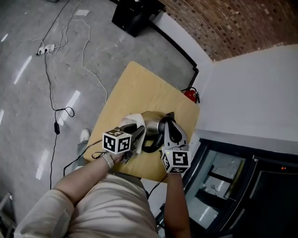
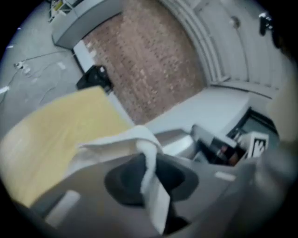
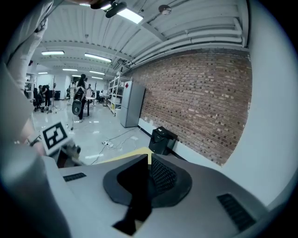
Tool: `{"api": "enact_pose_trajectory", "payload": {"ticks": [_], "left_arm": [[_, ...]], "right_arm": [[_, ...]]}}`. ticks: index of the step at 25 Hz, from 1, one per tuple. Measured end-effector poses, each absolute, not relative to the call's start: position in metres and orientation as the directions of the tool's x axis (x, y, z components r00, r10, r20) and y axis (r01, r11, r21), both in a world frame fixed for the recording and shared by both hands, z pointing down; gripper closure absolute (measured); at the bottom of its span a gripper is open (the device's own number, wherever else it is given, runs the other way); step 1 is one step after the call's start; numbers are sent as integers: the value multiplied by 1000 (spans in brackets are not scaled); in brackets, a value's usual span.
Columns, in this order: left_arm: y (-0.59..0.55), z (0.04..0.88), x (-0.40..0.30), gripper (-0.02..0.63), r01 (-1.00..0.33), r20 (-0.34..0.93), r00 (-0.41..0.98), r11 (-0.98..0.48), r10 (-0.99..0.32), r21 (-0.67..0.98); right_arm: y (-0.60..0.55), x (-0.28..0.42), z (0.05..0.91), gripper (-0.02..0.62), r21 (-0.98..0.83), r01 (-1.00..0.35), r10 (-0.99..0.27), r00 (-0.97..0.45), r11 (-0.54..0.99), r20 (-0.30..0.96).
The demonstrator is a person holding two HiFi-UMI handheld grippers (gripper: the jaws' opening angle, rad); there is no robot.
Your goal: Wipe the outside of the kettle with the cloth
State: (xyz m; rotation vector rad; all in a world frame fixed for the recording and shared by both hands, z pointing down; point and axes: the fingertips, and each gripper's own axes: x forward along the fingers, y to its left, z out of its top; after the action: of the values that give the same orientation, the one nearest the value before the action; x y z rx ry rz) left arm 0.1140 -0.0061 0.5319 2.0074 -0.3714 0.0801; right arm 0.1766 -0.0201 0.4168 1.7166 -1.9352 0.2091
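A steel kettle [image 1: 151, 120] with a black handle [image 1: 150, 145] stands on the wooden table [image 1: 135, 88]. My left gripper [image 1: 138, 131] is on the kettle's left side, shut on a white cloth [image 1: 132, 117]. In the left gripper view the cloth [image 2: 118, 144] is pinched between the jaws [image 2: 151, 162] and drapes forward against the kettle's steel wall [image 2: 179, 139]. On the kettle's right side my right gripper [image 1: 166, 120] is shut. A thin black part, apparently the kettle's handle [image 3: 132, 204], sits between its jaws [image 3: 149, 162]. The kettle body is hidden in the right gripper view.
A red fire extinguisher [image 1: 189, 94] stands by the white wall past the table's far corner. A black box [image 1: 135, 14] and cables with a power strip [image 1: 46, 48] lie on the grey floor. A glass-fronted cabinet [image 1: 223, 181] is to the table's right.
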Motion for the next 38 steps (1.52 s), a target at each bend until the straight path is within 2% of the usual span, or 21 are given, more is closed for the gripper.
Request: {"api": "enact_pose_trajectory", "payload": {"ticks": [2, 3, 4, 6, 8, 11, 13, 16, 17, 18, 20, 22, 23, 24, 26, 28, 30, 33, 36, 38], "left_arm": [[-48, 475, 114, 545, -221, 64, 949, -502, -310, 836], [-63, 463, 118, 545, -223, 51, 949, -550, -310, 805], [-72, 466, 125, 545, -254, 95, 954, -594, -286, 763], [-75, 513, 139, 552, -349, 275, 937, -624, -216, 699], [-63, 577, 139, 554, -429, 434, 892, -545, -127, 721], [-41, 603, 128, 554, -458, 485, 871, -478, -75, 750], [-40, 554, 135, 555, -397, 399, 909, -544, -120, 739], [-42, 451, 161, 549, -186, 141, 983, -650, -122, 737], [-41, 440, 166, 548, -169, 111, 985, -660, -129, 732], [-42, 447, 166, 546, -198, 125, 980, -648, -157, 736], [-44, 507, 152, 551, -338, 267, 941, -522, -209, 783], [-34, 577, 133, 555, -455, 440, 889, -351, -126, 818], [-28, 585, 130, 557, -465, 471, 879, -349, -74, 814], [-26, 569, 133, 556, -438, 458, 887, -415, -56, 798], [-26, 493, 151, 552, -300, 323, 943, -615, -77, 729], [-19, 438, 164, 544, -203, 215, 973, -737, -80, 645], [-14, 454, 157, 543, -255, 282, 954, -764, -99, 593], [6, 534, 118, 545, -365, 498, 867, -663, 14, 653], [17, 526, 82, 545, -333, 435, 900, -602, 28, 726], [12, 494, 76, 545, -286, 379, 925, -652, 1, 702]], "right_arm": [[-28, 171, 419, 574, 222, -954, -870, -71, 202, 487], [-31, 167, 421, 572, 228, -950, -870, -77, 212, 487], [-32, 165, 422, 573, 238, -948, -871, -73, 212, 485], [-28, 167, 421, 572, 253, -950, -877, -42, 184, 478], [-18, 173, 418, 572, 264, -952, -880, -10, 152, 474], [-13, 179, 415, 573, 259, -952, -883, -22, 161, 469], [-13, 183, 413, 573, 255, -953, -886, -29, 164, 462], [-18, 187, 411, 573, 265, -952, -894, -18, 152, 448], [-18, 187, 411, 572, 267, -952, -895, -14, 147, 445], [-17, 188, 411, 573, 267, -953, -896, -10, 143, 443], [-14, 188, 411, 574, 264, -954, -897, -10, 141, 441], [-12, 188, 411, 574, 265, -954, -898, -13, 143, 440], [-11, 188, 412, 573, 265, -953, -899, -14, 144, 439], [-11, 189, 412, 573, 265, -954, -900, -13, 143, 437], [-12, 192, 411, 572, 268, -954, -904, -7, 134, 427], [-15, 192, 409, 572, 272, -954, -910, 1, 123, 415], [-15, 189, 409, 572, 270, -955, -916, -4, 122, 401], [-5, 191, 409, 573, 176, -977, -904, -37, 123, 426], [36, 219, 414, 574, -26, -998, -878, 42, -61, 476], [73, 225, 433, 572, -163, -979, -868, 29, -126, 496]]}}
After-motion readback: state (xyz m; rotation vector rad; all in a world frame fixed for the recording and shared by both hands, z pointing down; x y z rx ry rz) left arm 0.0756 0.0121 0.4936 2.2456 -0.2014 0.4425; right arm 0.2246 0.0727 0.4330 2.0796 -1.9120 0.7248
